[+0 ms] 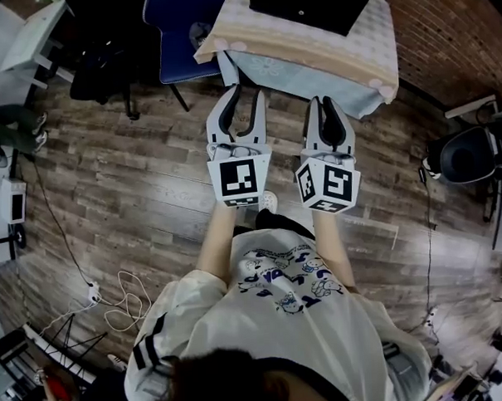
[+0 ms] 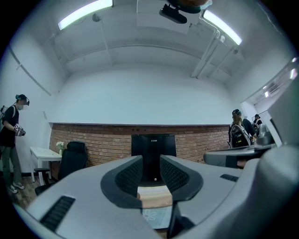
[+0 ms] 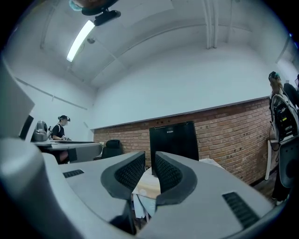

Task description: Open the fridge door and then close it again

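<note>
Head view: left gripper (image 1: 246, 96) and right gripper (image 1: 323, 109) hover with fingers narrowly parted and empty, the fridge (image 1: 309, 6) well ahead of them on the bench (image 1: 294, 52), where a hard door pull could slide it toward them.

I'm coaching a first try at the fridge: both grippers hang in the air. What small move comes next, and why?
Probably reach the right gripper forward toward the black fridge door. Both it and the left gripper are open, empty and short of the fridge, whose door looks shut.
</note>
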Demonstrator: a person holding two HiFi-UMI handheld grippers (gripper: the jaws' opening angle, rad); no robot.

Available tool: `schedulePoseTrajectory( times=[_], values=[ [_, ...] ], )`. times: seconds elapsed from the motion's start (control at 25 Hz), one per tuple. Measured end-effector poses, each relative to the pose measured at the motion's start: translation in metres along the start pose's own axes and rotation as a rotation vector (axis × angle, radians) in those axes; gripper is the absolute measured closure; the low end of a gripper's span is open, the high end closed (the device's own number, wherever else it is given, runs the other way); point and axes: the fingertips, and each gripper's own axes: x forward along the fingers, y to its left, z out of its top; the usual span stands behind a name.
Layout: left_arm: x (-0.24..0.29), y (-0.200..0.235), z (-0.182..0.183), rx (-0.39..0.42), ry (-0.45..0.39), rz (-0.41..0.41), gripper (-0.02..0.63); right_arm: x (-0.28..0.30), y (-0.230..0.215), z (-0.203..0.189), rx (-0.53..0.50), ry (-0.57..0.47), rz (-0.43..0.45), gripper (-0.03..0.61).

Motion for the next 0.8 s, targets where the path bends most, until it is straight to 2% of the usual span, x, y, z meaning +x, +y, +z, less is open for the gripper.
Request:
schedulePoseTrajectory(
  times=[0.32, 0.8],
  values=[
    [0.049, -0.015, 0.001, 0.007, -0.004, 0.022, 0.486, 0.039, -0.042, 0.001, 0.031, -0.008, 0.01, 0.495],
    [0.102, -0.006, -0.011, -0.004, 0.004, 0.034, 0.486, 0.088, -0.067, -0.008, 0.052, 0.002, -0.003, 0.495]
  ],
)
